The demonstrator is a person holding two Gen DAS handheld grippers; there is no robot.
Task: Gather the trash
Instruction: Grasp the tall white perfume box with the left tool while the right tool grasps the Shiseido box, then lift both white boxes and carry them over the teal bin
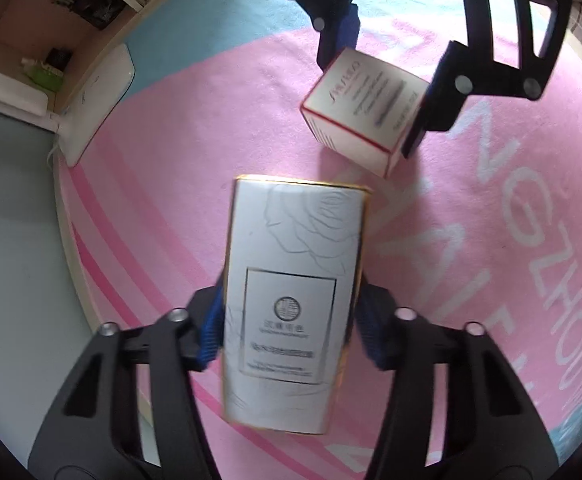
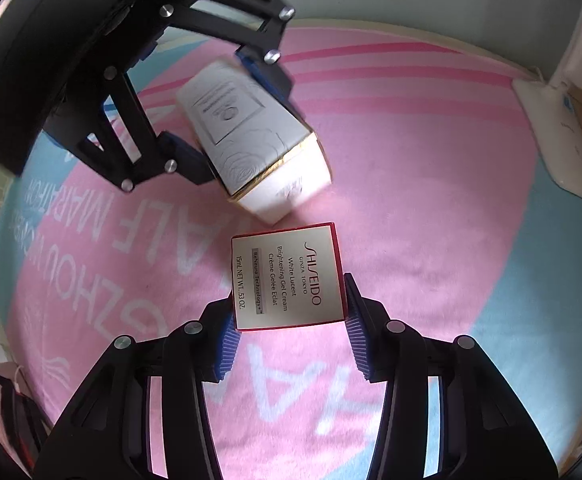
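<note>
- The left gripper (image 1: 291, 332) has its jaws clenched on the tall white gold-edged box (image 1: 291, 300), held above the pink towel (image 1: 471, 260).
- The right gripper (image 2: 289, 320) has its jaws clamped on the small Shiseido box (image 2: 287, 280), also over the towel and just beside the tall box, the 2 cartons nearly touching.
- Judging by this, both pieces of trash are picked up; dropping them somewhere is what's left.
- No bin or bag shows in either view, so where they go I cannot tell.
- Beyond the towel's edge lies a white router-like device (image 2: 563, 144).
</note>
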